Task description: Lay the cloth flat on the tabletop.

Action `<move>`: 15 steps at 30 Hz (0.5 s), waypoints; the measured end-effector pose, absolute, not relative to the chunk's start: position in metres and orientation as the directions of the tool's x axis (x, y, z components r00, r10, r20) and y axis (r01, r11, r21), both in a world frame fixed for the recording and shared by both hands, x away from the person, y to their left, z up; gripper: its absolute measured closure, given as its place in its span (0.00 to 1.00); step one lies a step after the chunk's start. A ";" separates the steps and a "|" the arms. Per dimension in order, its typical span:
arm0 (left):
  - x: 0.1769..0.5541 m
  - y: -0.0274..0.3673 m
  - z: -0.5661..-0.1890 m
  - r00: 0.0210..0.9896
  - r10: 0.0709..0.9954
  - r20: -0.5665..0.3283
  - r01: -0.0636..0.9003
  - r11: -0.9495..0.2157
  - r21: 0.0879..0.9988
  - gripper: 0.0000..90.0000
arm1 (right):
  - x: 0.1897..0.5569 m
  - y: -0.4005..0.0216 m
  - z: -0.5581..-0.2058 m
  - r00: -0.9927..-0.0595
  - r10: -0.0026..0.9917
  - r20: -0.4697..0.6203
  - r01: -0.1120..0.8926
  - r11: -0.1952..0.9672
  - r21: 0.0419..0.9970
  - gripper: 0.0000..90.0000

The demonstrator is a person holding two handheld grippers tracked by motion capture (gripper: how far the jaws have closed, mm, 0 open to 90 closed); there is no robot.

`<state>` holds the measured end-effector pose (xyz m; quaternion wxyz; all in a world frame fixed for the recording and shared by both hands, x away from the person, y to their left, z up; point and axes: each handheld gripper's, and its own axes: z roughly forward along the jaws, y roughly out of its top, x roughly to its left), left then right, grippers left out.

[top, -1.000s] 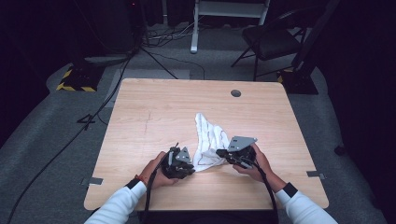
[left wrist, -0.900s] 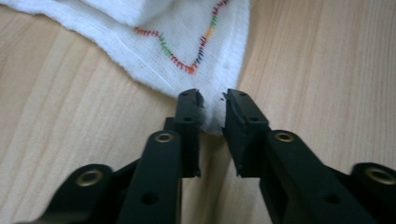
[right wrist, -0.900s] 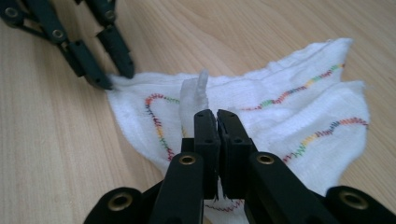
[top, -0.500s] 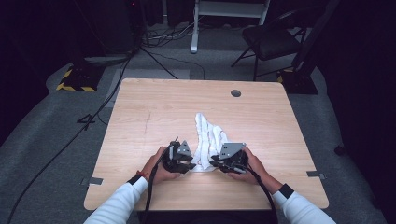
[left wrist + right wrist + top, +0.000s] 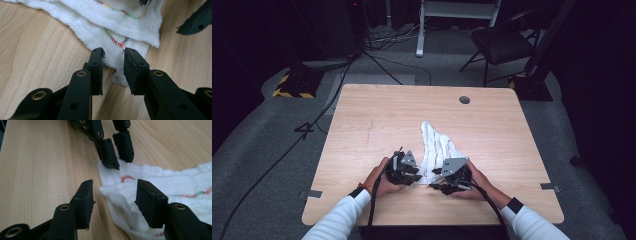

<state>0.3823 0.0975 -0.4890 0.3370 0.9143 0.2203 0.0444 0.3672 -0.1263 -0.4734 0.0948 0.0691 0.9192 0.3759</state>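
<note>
White, loosely woven cloth [image 5: 438, 148] lies crumpled near the middle of the table [image 5: 362, 130], toward your side. It's a soft, fuzzy rag w/ frayed edges and zigzag stitching in red, orange and green; folded over itself in a rough long wedge, narrow end pointing away from you.

Your left gripper [image 5: 113, 53] sits at the cloth's near left corner. Its black, blocky jaws stand a little apart, the corner lying on the table between them; pads don't press on it. In the right gripper view the same jaws' tips rest at the cloth's edge.

Your right gripper [image 5: 113, 192] is at the near right corner. Its jaws have just been opening and now stand wide apart, w/ a raised fold of cloth between them, close by one jaw; no clamp on it.

Both grippers are just beside each other, hands resting low on the table.

Table: pale wood-grain top, square-ish, smooth, w/ a small round dark cap [image 5: 464, 99] near the far edge. Room: dim, grey carpet, cables across the floor, a dark chair [image 5: 502, 42] and a white stand [image 5: 459, 15] beyond the table.
</note>
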 end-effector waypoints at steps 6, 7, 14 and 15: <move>0.382 0.098 -0.489 0.899 0.433 -0.067 0.372 -0.676 0.636 0.76 | 0.371 -0.117 -0.482 -0.968 0.206 -0.143 0.057 0.735 0.676 0.56; 0.382 0.098 -0.489 0.899 0.434 -0.065 0.372 -0.676 0.636 0.76 | 0.373 -0.116 -0.484 -0.968 0.213 -0.136 0.068 0.738 0.672 0.58; 0.382 0.097 -0.489 0.898 0.435 -0.065 0.373 -0.676 0.635 0.76 | 0.382 -0.120 -0.487 -0.967 0.233 -0.105 0.103 0.731 0.675 0.82; 0.382 0.097 -0.489 0.900 0.431 -0.059 0.368 -0.681 0.633 0.76 | 0.382 -0.120 -0.487 -0.967 0.233 -0.105 0.103 0.731 0.675 0.82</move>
